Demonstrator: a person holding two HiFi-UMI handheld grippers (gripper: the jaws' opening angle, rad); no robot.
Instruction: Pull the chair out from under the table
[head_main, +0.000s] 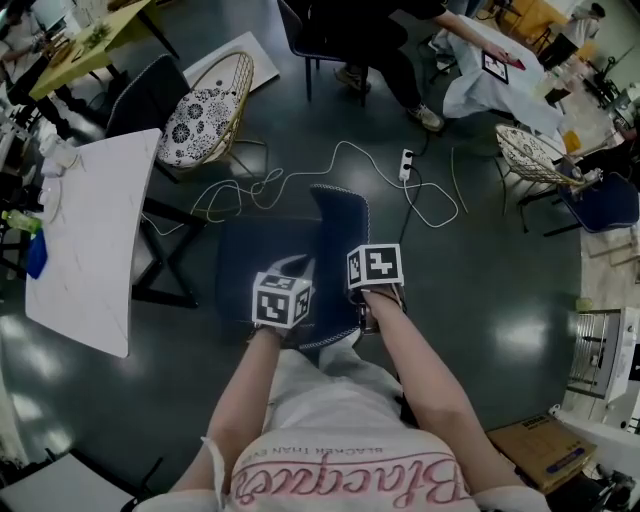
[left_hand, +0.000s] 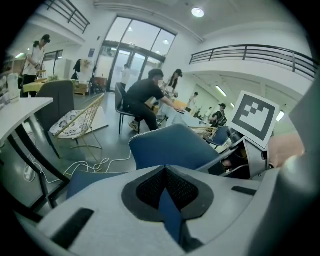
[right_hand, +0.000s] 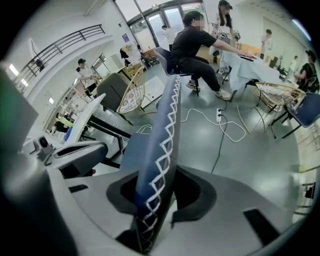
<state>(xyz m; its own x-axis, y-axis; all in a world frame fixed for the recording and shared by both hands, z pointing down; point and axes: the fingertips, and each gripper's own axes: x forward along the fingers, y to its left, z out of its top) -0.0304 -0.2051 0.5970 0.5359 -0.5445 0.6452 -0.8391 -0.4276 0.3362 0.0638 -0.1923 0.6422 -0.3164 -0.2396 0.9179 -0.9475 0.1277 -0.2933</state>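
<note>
Overall light: head view dim, with a dark floor (head_main: 480, 300); both gripper views brighter.
Sources: tall windows (left_hand: 135, 45) and a ceiling lamp (left_hand: 198, 12), left gripper view.
Glare: pale soft reflections on the floor, head view's right and lower left.
Distortion: strong fisheye; black rounded corners in both gripper views; railing (left_hand: 260, 52) bowed.
Focus: chair (right_hand: 162, 140) edge soft near the lens; distance sharper.

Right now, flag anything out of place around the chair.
A white cable and power strip sprawl in loose loops on the floor just beyond the blue chair; its legs could snag them.
</note>
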